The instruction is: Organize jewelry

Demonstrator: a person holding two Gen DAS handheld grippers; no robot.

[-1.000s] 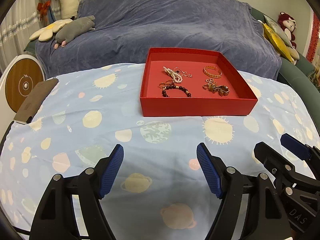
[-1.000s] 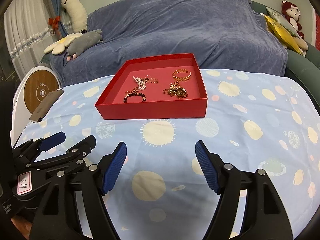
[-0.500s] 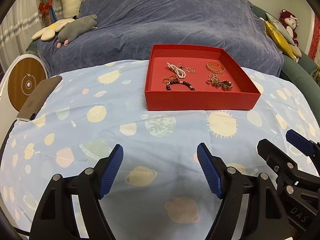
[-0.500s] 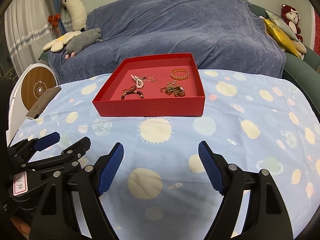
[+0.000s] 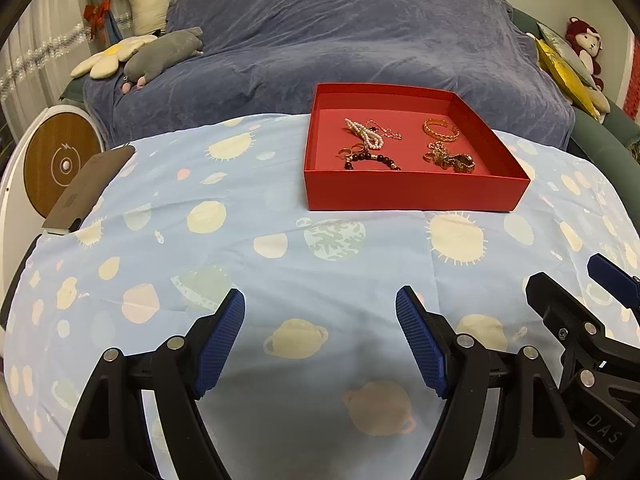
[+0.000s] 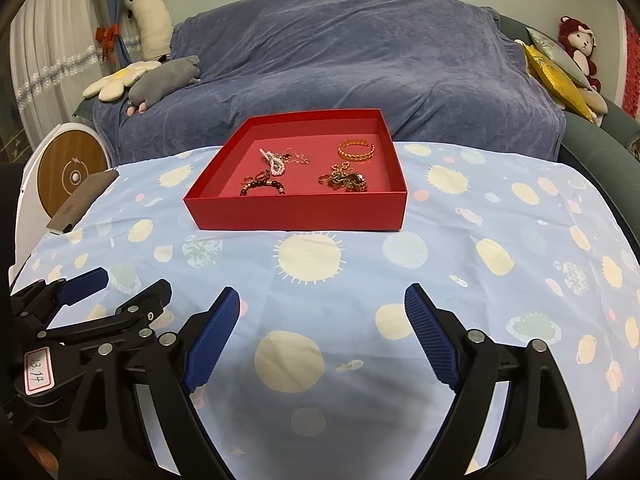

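While all the jewelry sits inside the red box [image 5: 412,196] at the far side of the desk [image 5: 280,272], I can't tell if that's sorted or still waiting to be. The pearl string [image 5: 364,134] and dark bead bracelet [image 5: 372,159] lie on the left, the gold bangle [image 5: 440,130] and a tangled gold clump [image 5: 452,160] on the right. Any pick in there wants a slow, straight-down pinch on one piece, so chains don't snag. Left tongs [image 5: 320,340] and right tongs [image 6: 322,326] are both spread wide, holding nothing, hovering near the desk's front edge, well short of the box.
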